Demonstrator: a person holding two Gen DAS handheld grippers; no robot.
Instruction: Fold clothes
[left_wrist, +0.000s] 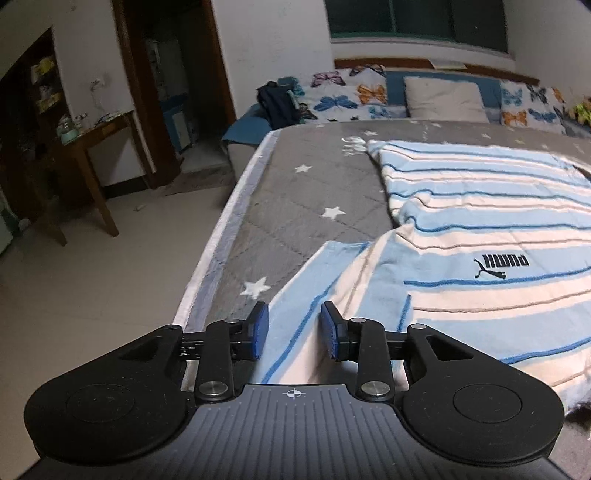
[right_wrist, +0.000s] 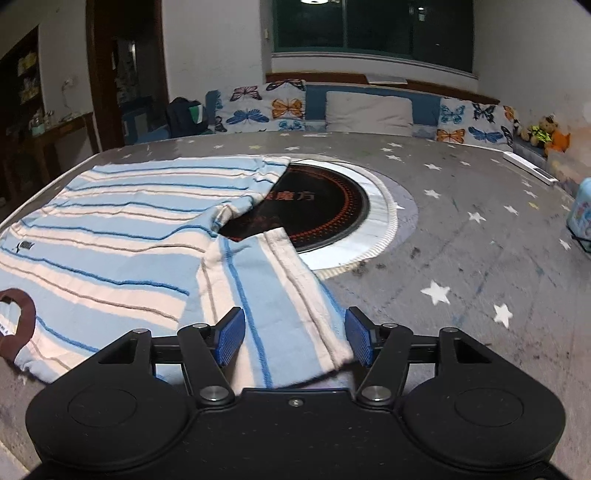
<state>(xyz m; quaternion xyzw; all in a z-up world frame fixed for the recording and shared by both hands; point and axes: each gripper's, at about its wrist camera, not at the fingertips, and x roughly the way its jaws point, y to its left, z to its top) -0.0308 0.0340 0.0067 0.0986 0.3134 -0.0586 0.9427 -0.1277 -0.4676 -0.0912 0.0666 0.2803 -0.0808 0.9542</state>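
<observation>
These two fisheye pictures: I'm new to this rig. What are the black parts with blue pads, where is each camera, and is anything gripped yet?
Each picture comes from a camera on a hand-held gripper, looking along its two fingers. The left wrist view shows the left gripper, the right wrist view the right gripper. The blue pads are the fingertips. Both grippers are open, each with a sleeve of the striped shirt between its pads, nothing clamped. The shirt lies flat on a grey star-patterned cover, partly over a round black panel.
</observation>
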